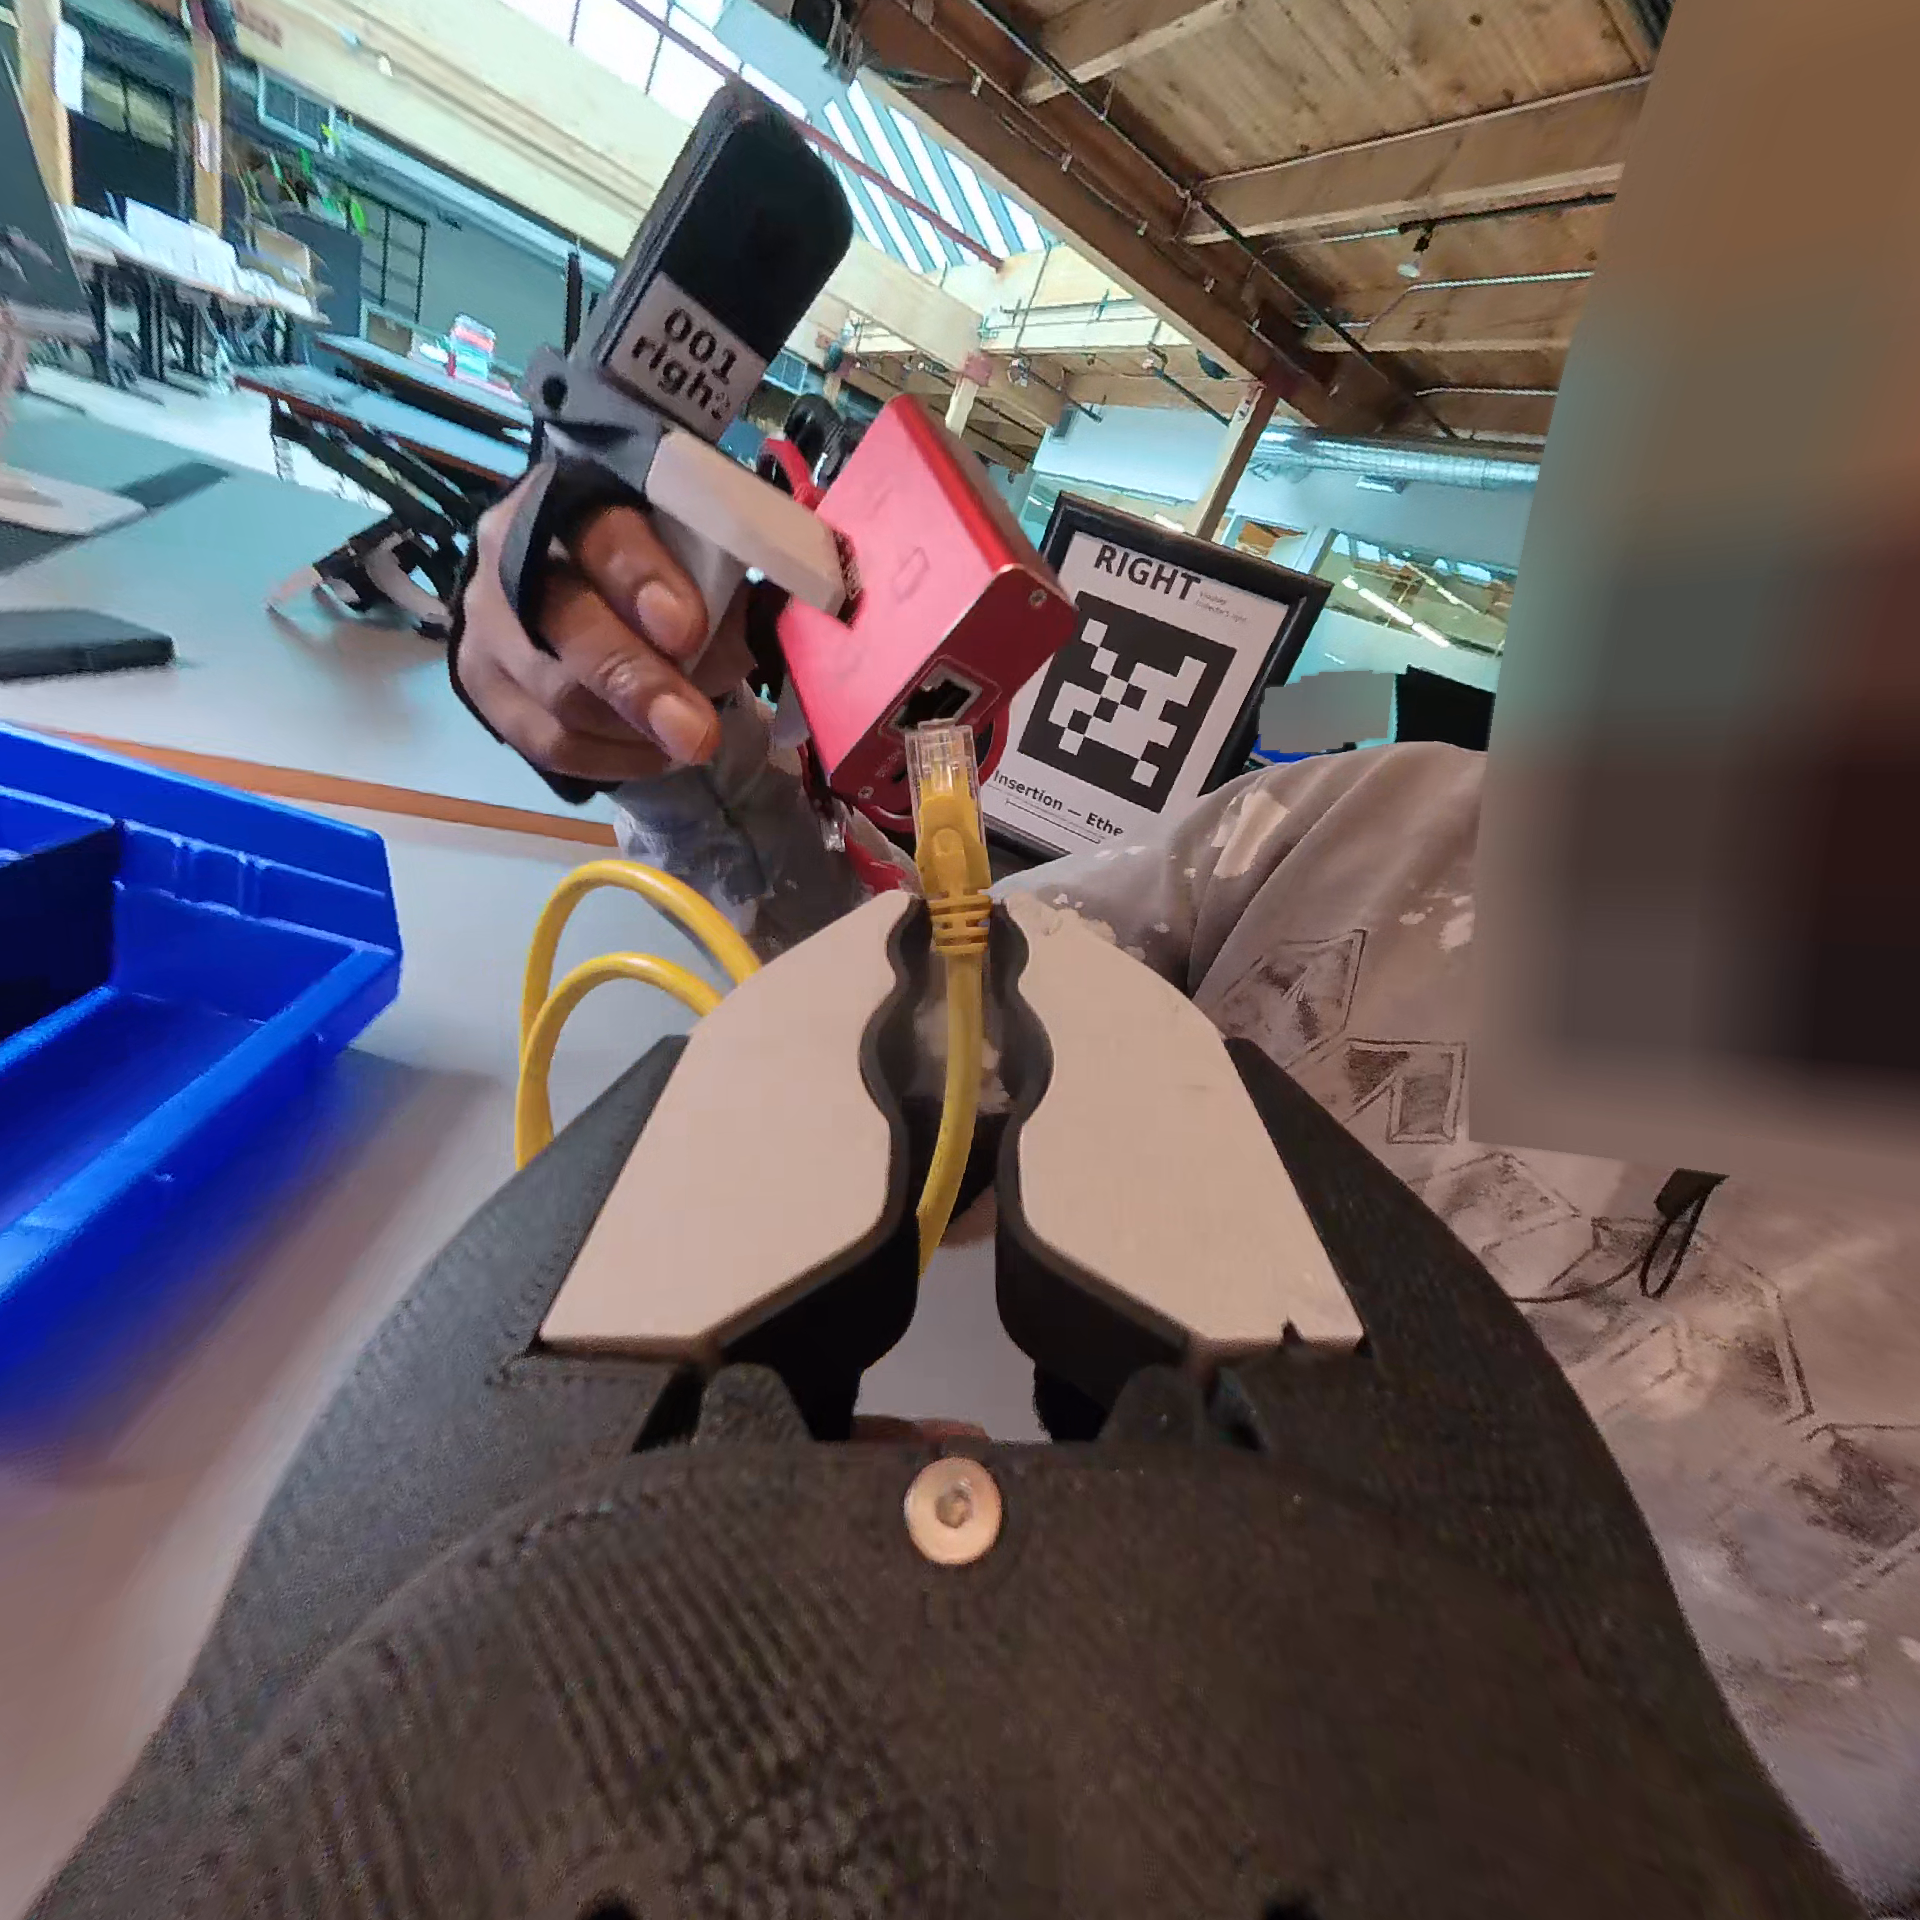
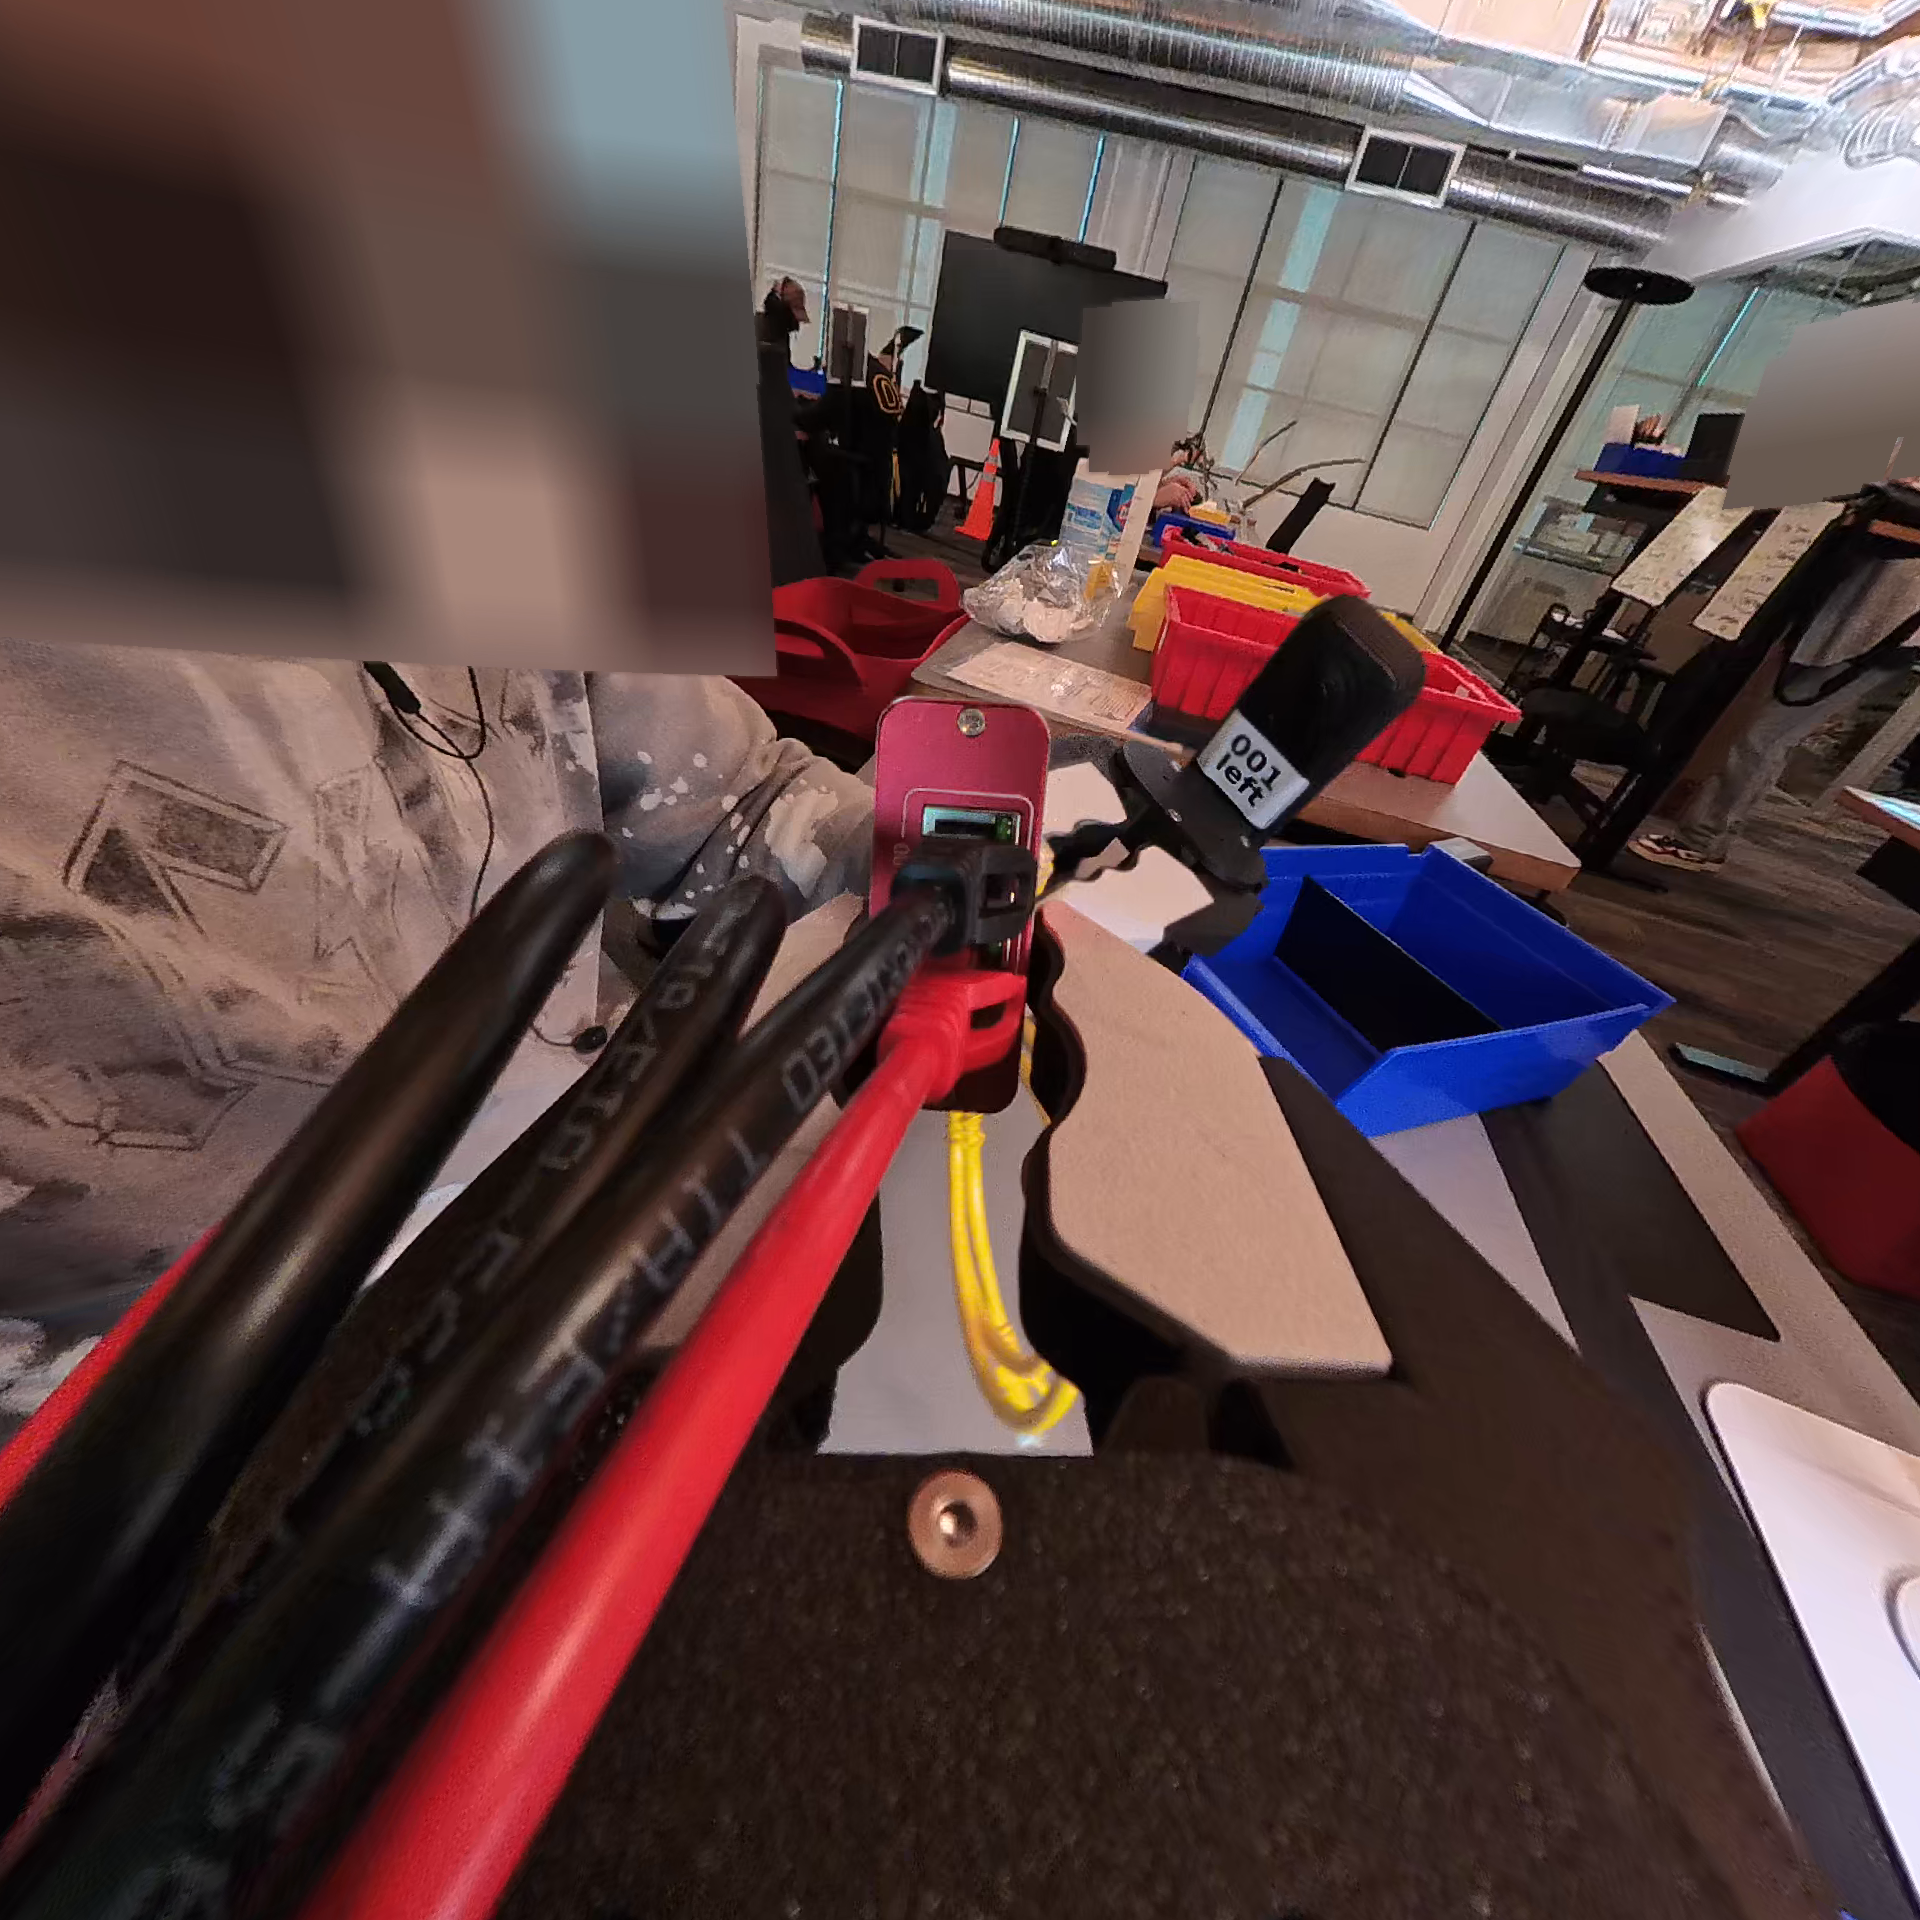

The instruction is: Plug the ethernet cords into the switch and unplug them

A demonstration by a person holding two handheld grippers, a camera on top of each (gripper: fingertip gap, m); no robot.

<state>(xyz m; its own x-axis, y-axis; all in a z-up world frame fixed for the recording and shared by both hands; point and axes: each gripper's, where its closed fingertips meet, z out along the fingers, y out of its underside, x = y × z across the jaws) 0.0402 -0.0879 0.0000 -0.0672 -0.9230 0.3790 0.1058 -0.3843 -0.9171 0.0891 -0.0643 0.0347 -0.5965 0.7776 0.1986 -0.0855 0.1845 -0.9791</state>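
Open workshop lab, exposed timber ceiling [image 1: 1299,156], silver ducting [image 2: 1143,104], worktables with parts bins [image 2: 1299,644]

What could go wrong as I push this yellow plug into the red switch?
1. The yellow plug sits just below the open port, not lined up; pushing now may jam it against the red switch.
2. The right hand-held gripper holds the switch in the air; it may twist under the push.
3. The left hand-held gripper grips the boot, so the plug could slip.
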